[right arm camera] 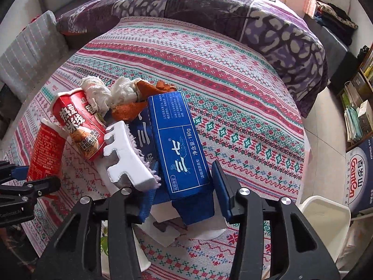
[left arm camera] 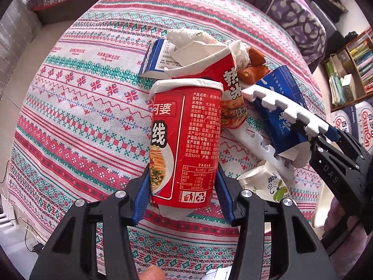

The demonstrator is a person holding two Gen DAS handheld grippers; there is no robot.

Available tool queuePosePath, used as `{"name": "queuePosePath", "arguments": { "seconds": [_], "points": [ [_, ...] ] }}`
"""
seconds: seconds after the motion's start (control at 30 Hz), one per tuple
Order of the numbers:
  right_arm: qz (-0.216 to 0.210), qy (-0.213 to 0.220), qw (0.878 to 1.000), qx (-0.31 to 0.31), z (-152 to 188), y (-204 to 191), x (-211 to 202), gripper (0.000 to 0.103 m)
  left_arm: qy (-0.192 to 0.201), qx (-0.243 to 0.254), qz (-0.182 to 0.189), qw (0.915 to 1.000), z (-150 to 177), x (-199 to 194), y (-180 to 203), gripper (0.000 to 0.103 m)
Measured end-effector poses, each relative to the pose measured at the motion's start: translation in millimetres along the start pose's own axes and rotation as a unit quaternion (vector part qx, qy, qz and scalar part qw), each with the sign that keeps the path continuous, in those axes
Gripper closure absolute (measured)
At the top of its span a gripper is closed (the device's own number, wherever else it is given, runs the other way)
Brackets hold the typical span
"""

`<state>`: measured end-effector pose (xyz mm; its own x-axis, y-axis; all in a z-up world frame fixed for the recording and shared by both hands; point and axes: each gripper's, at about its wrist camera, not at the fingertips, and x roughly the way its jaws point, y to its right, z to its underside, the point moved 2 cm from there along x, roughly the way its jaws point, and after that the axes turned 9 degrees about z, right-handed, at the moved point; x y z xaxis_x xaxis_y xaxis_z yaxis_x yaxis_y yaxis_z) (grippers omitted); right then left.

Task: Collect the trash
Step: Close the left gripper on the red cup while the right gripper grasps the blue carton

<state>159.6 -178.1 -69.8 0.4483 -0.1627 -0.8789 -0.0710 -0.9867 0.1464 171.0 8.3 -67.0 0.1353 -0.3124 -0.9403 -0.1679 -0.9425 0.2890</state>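
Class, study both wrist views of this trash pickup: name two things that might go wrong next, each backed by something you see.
1. The left gripper pinches only the bottom end of the red noodle cup; the long cup may tilt or slip out.
2. The right gripper grips the blue box with a white foam strip pressed against its left finger; the strip might be dragged along or knock the second red cup beside it.

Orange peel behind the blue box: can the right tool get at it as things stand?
Probably not. The right tool is closed on the blue box, and that box and the white foam piece lie between it and the orange peel.
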Motion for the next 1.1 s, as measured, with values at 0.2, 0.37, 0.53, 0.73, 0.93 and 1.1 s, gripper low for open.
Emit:
{"name": "queuePosePath", "arguments": {
  "seconds": [0.2, 0.37, 0.53, 0.73, 0.93, 1.1],
  "points": [
    [-0.007, -0.015, 1.000, -0.005, 1.1, -0.4, 5.5, 0.020, 0.013, 0.007, 0.002, 0.9999, 9.9, -14.6, -2.0, 0.053],
    [-0.022, -0.041, 0.999, 0.010, 3.9, -1.8, 25.4, 0.016, 0.008, 0.005, 0.005, 0.9999, 13.1, 0.1, -5.6, 0.052],
    [-0.013, -0.035, 0.998, 0.052, 3.2, 9.5, 31.3, 0.045, 0.017, 0.007, 0.006, 0.9998, 11.0, -2.0, -2.4, 0.052],
    [0.008, 0.012, 0.995, 0.096, -1.7, 29.5, 10.0, 0.051, 0.065, 0.012, 0.003, 0.9978, 8.9, -20.3, 2.6, 0.052],
    [0.023, 0.076, 0.988, 0.129, -9.2, 47.8, -24.6, 0.058, 0.133, 0.030, -0.003, 0.9906, 5.6, -42.6, 22.7, 0.052],
    [0.015, 0.108, 0.982, 0.156, -9.6, 61.2, -45.0, 0.070, 0.184, 0.036, -0.009, 0.9823, 4.9, -57.1, 36.8, 0.052]
  ]
}}
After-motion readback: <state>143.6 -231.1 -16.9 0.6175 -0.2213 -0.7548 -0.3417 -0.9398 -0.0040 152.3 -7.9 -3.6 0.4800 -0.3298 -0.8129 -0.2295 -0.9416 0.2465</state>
